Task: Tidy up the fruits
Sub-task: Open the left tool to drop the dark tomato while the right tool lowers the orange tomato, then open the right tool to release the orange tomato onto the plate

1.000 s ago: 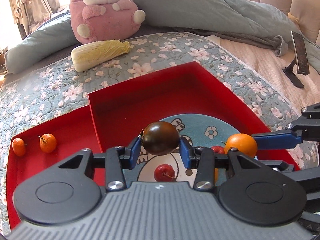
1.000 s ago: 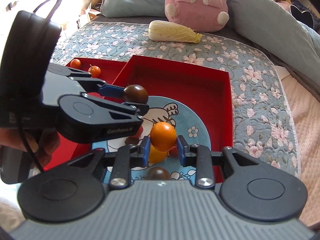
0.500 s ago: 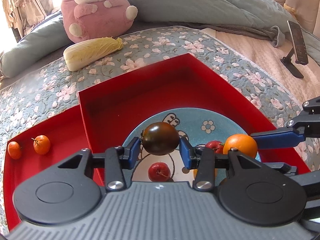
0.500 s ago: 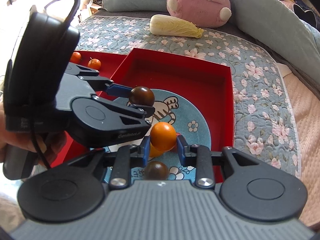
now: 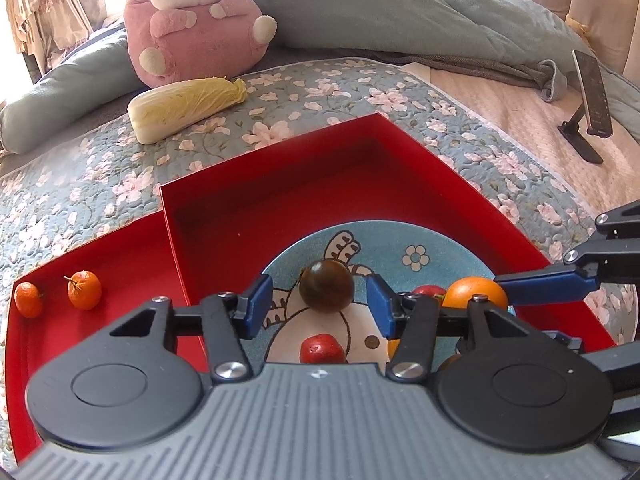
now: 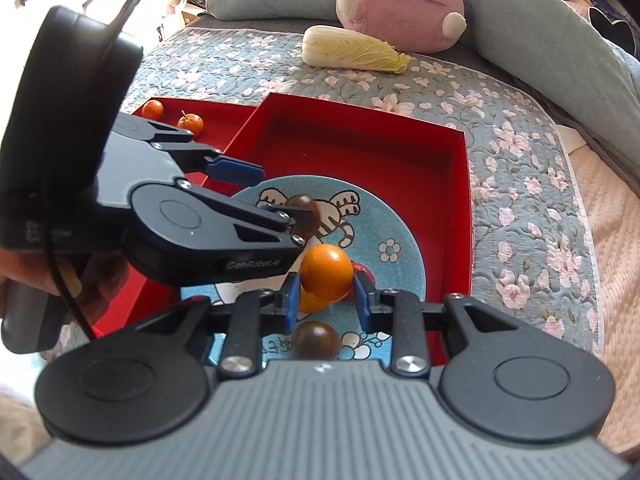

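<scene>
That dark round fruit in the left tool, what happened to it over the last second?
The left gripper has just been opening its jaws, so the dark fruit sits free between them over the blue plate, no longer pinched. The right gripper stays clamped on the orange.

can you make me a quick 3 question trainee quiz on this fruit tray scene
1. True or false: the left gripper has its jaws clamped on the dark tomato.
2. What does the right gripper hold? A) orange fruit B) cabbage C) red fruit
3. How many small tangerines lie in the shallow red tray beside the deep red box?

Key
1. False: its jaws have just been opening and stand apart from the tomato between them.
2. A, the orange fruit.
3. Two.
</scene>
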Tool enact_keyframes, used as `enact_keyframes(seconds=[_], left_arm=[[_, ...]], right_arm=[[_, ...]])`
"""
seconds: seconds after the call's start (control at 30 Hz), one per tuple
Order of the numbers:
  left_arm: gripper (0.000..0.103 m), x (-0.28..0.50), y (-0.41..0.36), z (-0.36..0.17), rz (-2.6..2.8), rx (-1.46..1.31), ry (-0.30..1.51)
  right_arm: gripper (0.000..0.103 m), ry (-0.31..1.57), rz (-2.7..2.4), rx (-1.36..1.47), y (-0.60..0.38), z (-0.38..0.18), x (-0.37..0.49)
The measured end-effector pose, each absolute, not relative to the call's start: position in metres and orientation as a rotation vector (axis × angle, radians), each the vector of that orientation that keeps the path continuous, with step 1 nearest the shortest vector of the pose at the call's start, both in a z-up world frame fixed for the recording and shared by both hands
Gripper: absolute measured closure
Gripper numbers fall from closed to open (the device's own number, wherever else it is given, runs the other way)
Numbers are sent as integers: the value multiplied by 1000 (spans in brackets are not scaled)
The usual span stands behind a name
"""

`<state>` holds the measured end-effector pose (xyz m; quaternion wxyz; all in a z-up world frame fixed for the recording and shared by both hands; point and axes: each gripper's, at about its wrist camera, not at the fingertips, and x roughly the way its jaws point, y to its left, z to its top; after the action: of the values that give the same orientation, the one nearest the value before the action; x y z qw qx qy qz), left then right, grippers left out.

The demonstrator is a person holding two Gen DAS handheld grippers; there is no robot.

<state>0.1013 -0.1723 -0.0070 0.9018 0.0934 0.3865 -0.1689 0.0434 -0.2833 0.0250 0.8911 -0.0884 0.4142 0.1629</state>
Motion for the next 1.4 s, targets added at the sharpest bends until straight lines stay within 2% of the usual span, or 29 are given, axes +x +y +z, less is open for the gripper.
enact_keyframes(seconds=[1.4], left_arm=[[43,97,-132,14,-307,148,737]], right_arm=[[71,871,334,-199,-275,18,53]])
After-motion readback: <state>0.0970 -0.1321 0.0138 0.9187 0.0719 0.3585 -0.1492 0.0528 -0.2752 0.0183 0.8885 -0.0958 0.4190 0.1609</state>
